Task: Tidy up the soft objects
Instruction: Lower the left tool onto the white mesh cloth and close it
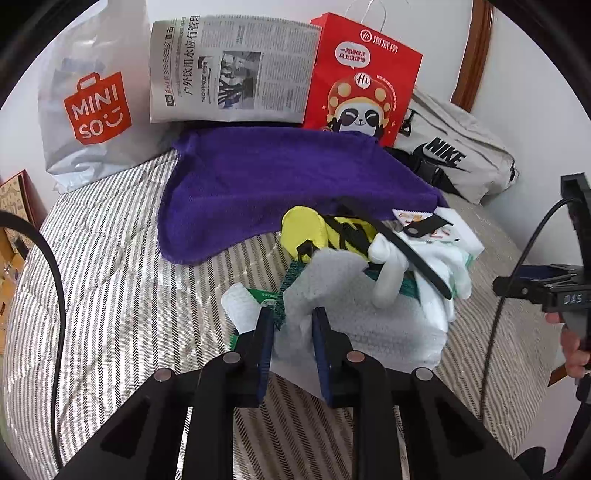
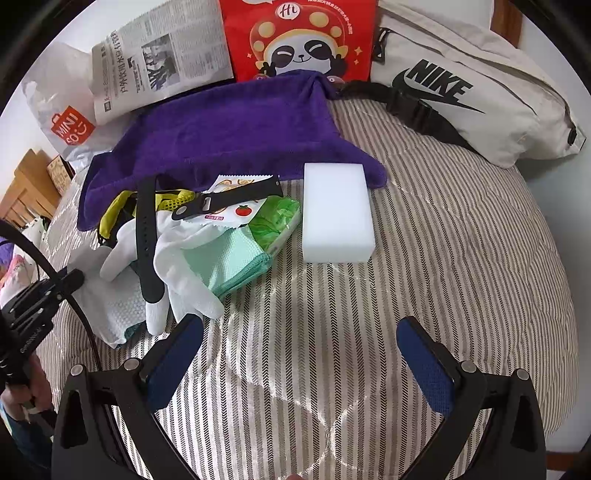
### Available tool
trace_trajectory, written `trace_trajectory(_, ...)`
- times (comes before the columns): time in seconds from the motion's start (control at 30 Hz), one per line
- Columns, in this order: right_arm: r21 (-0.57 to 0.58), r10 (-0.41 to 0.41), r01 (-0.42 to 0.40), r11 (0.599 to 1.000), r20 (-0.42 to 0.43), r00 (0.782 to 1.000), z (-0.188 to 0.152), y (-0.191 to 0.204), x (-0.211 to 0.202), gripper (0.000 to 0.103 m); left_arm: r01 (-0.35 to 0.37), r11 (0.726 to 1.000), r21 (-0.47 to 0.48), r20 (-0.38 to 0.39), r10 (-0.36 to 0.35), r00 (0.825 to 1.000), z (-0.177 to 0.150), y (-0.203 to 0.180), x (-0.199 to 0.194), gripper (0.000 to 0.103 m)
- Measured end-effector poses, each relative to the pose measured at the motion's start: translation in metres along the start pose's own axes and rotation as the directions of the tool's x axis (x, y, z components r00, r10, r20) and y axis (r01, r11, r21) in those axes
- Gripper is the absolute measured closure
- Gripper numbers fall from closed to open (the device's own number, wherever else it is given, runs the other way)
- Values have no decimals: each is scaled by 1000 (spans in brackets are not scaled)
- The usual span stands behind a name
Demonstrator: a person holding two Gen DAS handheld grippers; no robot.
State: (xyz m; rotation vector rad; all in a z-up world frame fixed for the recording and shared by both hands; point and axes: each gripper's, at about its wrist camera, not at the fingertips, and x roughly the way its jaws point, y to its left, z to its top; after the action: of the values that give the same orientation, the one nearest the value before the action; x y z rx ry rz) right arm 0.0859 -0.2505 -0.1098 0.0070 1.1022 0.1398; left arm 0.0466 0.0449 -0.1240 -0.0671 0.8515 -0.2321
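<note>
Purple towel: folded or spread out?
Spread. The purple towel lies open in a single layer on the striped bedcover, its far corner bunched against the red paper bag and its near edge draped over the pile.

far ahead of gripper: Miniso plastic bag (image 1: 88, 110) | newspaper (image 1: 232, 70) beside it | red panda paper bag (image 1: 364, 77) | far right: grey Nike waist bag (image 2: 476, 85) | underneath: striped bedcover (image 2: 461, 240)

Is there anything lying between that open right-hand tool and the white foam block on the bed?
Nothing visible does. The right tool is open over bare striped bedding, and the white foam block lies ahead of it with only quilt between. The pile with the white glove sits off to the left, clear of that path.
</note>
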Motion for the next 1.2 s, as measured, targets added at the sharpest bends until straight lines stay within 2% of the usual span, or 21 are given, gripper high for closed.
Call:
trace_trajectory(0.13, 2, -7, 7, 1000, -11, 1000, 1, 1, 4, 0, -9, 999, 42, -3, 9, 1000, -1, -10, -2, 80)
trace_trajectory(0.27, 6, -15, 15, 1000, -13, 1000, 1, -2, 4, 0, 10, 1000, 16, 20, -10, 1000, 2, -9, -3, 69)
trace_trajectory(0.43, 7, -19, 20, 1000, -28, 999, 0, -2, 7, 0, 4, 1000, 15, 38, -4, 999, 11, -11, 4, 69)
trace_trajectory(0.53, -3, -20, 19, 1000, -32, 999, 0, 0, 7, 0, -23, 999, 37, 33, 21, 999, 13, -14, 7, 76)
trace_trajectory(0.63, -14, -29, 28, 999, -34, 999, -1, 3, 8, 0, -10, 999, 35, 37, 9, 999, 11, -9, 1, 83)
trace_trajectory(0.73, -22, -31, 30, 999, -34, 999, -2, 4, 8, 0, -9, 1000, 27, 41, 8, 999, 8, -1, -6, 92)
trace_trajectory(0.77, -21, -30, 29, 999, -36, 999, -1, 4, 8, 0, -17, 999, 34, 42, 16, 999, 7, 1, -8, 98)
trace_trajectory(0.83, -16, -26, 26, 1000, -37, 999, -1, 4, 9, 0, -8, 999, 31, 42, 7, 999, 6, 6, -12, 98)
trace_trajectory(0.93, -22, -25, 24, 999, -40, 999, -1, 5, 10, 0, 44, 999, 15, 33, -44, 998, 4, 9, -15, 98)
trace_trajectory(1.0, -27, -26, 25, 999, -45, 999, -1, 7, 11, 0, 19, 999, 33, 36, -20, 999, 4, 5, -16, 98)
trace_trajectory(1.1, -32, -25, 24, 999, -49, 998, -1, 9, 12, 0, 59, 996, 71, 19, -61, 998, 2, -5, -15, 98)
trace_trajectory(1.2, -44, -25, 23, 999, -51, 998, -2, 12, 12, 0, 17, 995, 96, 17, -19, 1000, 2, -13, -9, 98)
